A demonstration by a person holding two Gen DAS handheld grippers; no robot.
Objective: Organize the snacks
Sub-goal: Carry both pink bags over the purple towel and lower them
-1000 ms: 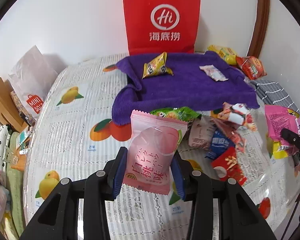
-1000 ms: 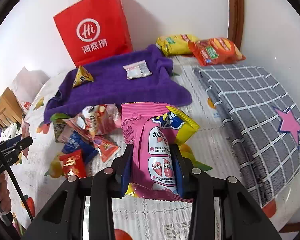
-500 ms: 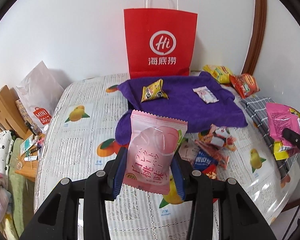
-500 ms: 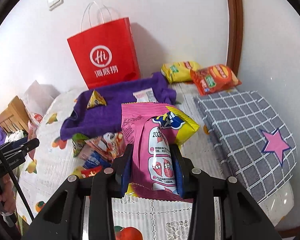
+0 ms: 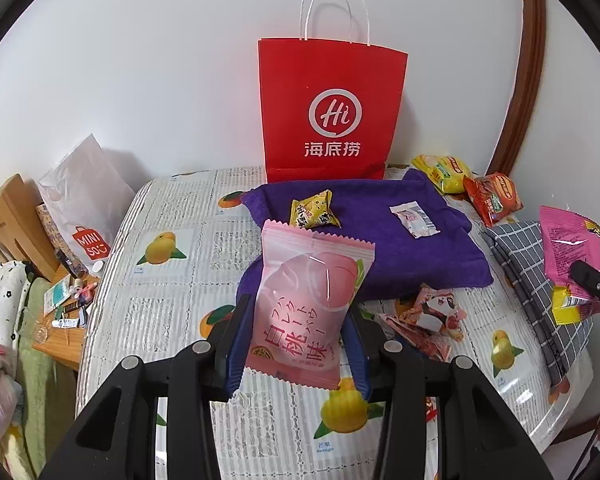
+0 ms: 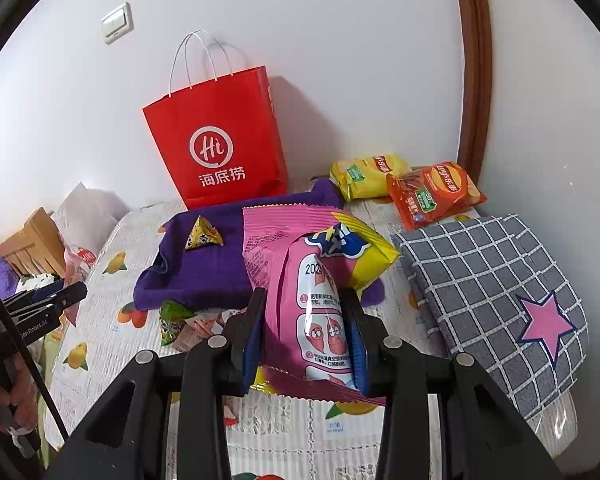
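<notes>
Left claw (image 5: 296,348) clamps peach snack (image 5: 306,304) upright; right claw (image 6: 306,344) clamps pink packet (image 6: 312,292).

The paper bag (image 5: 332,112) at the upper centre is showing red with a white logo. The towel (image 5: 400,240) is looking purple. The cloth (image 6: 496,300) at right is carrying grey-white checks and a pink star.
</notes>
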